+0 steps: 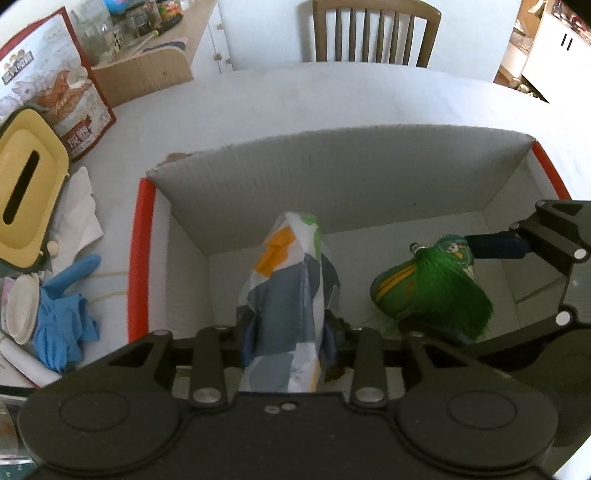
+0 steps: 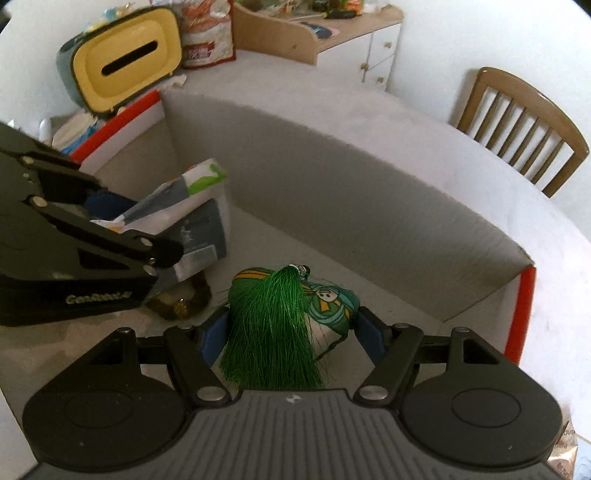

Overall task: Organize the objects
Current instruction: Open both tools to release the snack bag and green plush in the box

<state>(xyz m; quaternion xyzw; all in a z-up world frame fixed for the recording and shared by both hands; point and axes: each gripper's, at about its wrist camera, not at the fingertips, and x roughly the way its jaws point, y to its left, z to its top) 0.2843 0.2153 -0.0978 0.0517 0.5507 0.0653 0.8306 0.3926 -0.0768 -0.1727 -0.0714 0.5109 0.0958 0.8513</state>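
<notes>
- Left gripper (image 1: 290, 334): pinching a folded, patterned cloth bundle (image 1: 291, 291) (white, grey, orange and green) between its blue pads. The bundle's long axis runs straight out along the fingers, far tip pointing at the box's back wall, the whole of it angled down into the box.
- Right gripper (image 2: 291, 332): pinching a green fabric charm (image 2: 325, 301) with a green tassel (image 2: 269, 332). The tassel's strands trail back toward the camera; its metal cap points away toward the box's far wall.
- Cardboard box (image 1: 332, 177) (red-edged side flaps, grey inner walls): both held items sit inside its walls, bundle to the left, charm to the right, apart from each other.
- Right wrist view only: a small dark, yellow-flecked item (image 2: 181, 302) on the box floor beneath the left gripper, identity unclear; the left wrist view shows only a sliver of it.
- Left wrist view only: blue gloves (image 1: 62, 317) and white tissue (image 1: 79, 210) on the table (image 1: 332, 99) left of the box.
- Beyond, in both views: a yellow tissue holder (image 1: 26, 192), a red printed bag (image 1: 55, 85), a wooden chair (image 1: 376, 33) at the table's far edge.
</notes>
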